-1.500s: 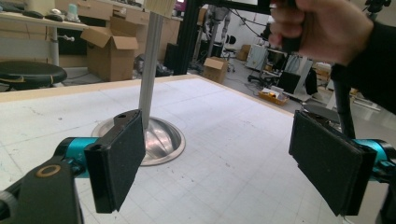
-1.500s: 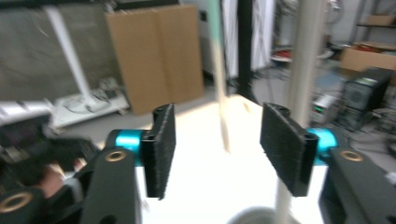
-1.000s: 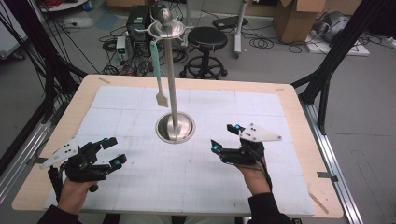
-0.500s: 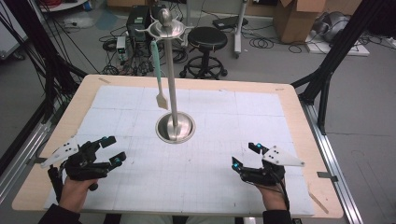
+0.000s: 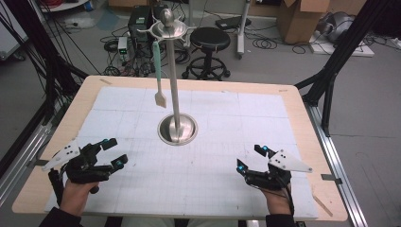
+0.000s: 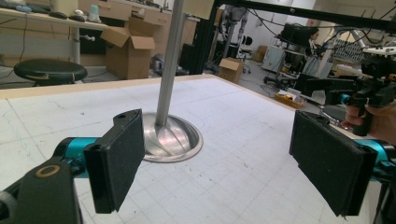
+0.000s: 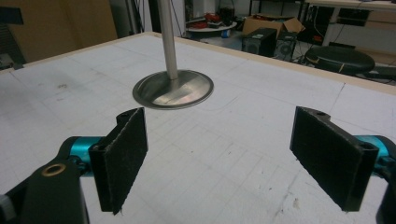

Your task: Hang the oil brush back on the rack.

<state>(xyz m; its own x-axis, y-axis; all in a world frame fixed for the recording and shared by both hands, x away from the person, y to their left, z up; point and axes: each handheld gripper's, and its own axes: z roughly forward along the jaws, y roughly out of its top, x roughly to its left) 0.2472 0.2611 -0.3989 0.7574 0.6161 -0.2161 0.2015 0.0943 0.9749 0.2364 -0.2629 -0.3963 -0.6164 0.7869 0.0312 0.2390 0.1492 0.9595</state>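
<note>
Two flat black foam-padded claws [image 5: 108, 152] [image 5: 250, 158] flank a shiny round steel stand [image 5: 177, 128].

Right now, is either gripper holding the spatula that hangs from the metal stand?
No: the spatula hangs free from the stand, while the left gripper and right gripper sit open and empty near the table's front edge.

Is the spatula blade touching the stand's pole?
Apart. In the high view the spatula hangs from the stand's top rim, with floor and table showing between blade and pole.

Bright, even light; soft blur
</note>
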